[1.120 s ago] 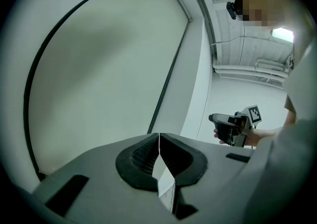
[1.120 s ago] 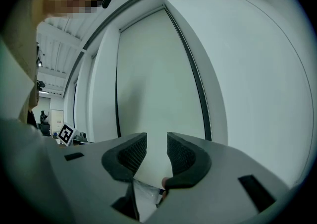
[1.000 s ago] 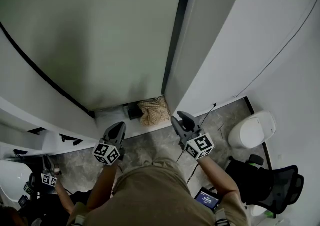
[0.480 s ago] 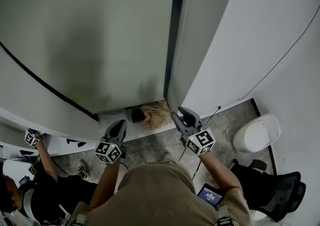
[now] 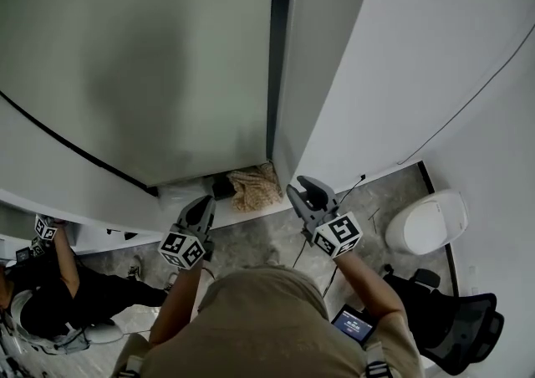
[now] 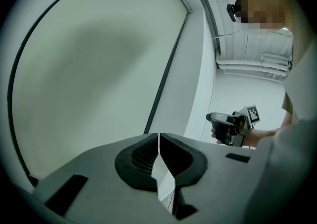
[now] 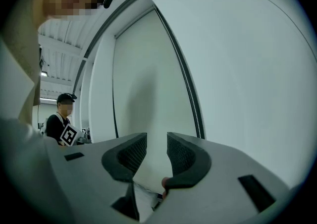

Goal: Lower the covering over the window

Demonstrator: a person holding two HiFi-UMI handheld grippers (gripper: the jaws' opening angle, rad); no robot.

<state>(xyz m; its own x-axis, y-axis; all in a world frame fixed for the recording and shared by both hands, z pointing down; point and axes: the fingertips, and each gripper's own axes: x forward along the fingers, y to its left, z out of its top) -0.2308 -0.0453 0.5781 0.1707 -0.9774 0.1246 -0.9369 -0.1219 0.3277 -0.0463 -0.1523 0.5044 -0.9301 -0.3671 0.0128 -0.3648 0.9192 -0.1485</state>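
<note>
Grey window shade fills the wall ahead; your left gripper has its jaws closed on nothing, and your right gripper has its jaws apart and empty.

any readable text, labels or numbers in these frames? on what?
No text can be read.
Screen at the person's waist: lit lines, too small to read.
Left gripper's cube and right gripper's cube: square marker patterns only, no letters or digits.
</note>
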